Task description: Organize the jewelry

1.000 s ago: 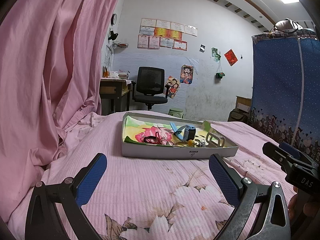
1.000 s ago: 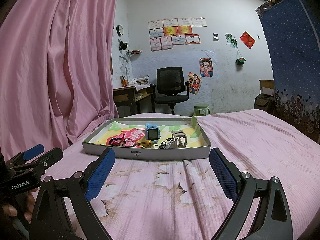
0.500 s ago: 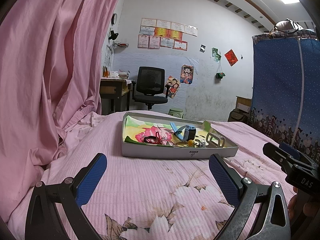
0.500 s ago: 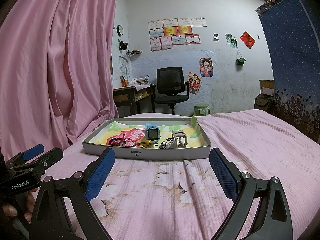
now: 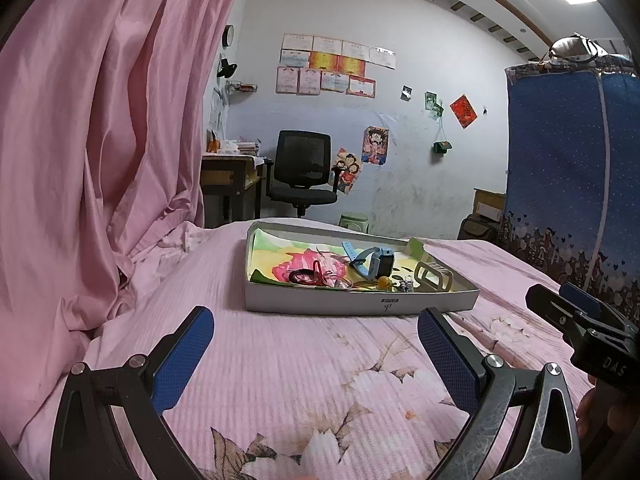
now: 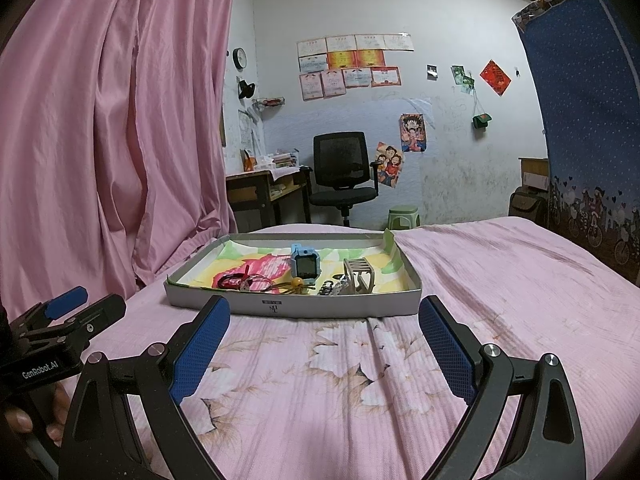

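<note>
Right wrist view first, largest to smallest. Pink floral bedspread (image 6: 460, 288) across the whole foreground, soft and ridged, likely to give under any downward press. Shallow white tray (image 6: 294, 306) set on it, well ahead of both grippers, lined with a bright flowered sheet, all the jewelry gathered toward its near side.

Left gripper (image 5: 314, 354) with blue pads spread wide apart, nothing between them, low over the bedspread. Right gripper (image 6: 324, 354) likewise spread wide and empty, aimed at the tray's near wall.

Inside the tray: blue watch (image 6: 303, 264) standing on its strap near the middle, probably light but rigid at the case, best taken across the case sides rather than by the floppy strap. Beige ribbed band (image 6: 359, 276) just right of it, upright, seemingly stiff enough to pinch on one edge. Red cord bracelet (image 6: 232, 280) to the left, limp, likely to snag and drag neighbours. Metal chain piece (image 6: 332, 288) in front, small, probably slippery, hard to grip flat. Yellow bead (image 6: 297, 282) on thin cords, tiny, liable to roll.

Writing: "GenRobot.AI" on the left gripper's body, "DAS" on the right gripper's body in the left wrist view. Small mark on the tray's front wall, too small to read.
</note>
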The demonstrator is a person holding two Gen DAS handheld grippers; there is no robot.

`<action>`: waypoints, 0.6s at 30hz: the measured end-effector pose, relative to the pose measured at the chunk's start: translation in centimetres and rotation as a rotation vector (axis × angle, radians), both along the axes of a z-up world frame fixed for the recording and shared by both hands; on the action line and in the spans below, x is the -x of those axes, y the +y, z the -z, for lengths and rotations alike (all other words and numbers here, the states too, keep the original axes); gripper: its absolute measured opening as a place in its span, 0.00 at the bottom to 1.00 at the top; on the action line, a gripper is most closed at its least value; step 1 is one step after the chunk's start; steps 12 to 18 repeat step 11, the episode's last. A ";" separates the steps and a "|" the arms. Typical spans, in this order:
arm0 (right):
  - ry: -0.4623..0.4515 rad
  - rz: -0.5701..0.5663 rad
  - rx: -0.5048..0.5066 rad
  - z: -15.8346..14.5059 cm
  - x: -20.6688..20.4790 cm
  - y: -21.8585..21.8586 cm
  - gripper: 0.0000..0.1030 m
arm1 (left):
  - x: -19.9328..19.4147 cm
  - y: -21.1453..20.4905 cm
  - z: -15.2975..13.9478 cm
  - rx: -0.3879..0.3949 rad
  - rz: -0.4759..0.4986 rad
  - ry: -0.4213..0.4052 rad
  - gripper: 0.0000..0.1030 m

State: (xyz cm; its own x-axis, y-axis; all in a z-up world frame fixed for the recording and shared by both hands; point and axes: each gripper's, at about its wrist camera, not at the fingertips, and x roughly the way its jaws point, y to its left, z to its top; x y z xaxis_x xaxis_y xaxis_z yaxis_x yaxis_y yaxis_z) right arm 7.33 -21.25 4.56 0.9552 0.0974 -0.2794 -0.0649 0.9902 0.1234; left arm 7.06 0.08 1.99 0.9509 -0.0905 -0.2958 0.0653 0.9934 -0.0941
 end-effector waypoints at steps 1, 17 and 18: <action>0.000 -0.001 0.001 0.0 0.0 0.0 0.90 | 0.0 0.0 0.0 -0.001 -0.002 -0.001 1.00; 0.002 -0.002 0.007 0.1 0.0 0.1 0.90 | -0.1 0.1 0.0 -0.002 -0.001 -0.001 1.00; 0.002 -0.002 0.007 0.1 0.0 0.1 0.90 | -0.1 0.1 0.0 -0.002 -0.001 -0.001 1.00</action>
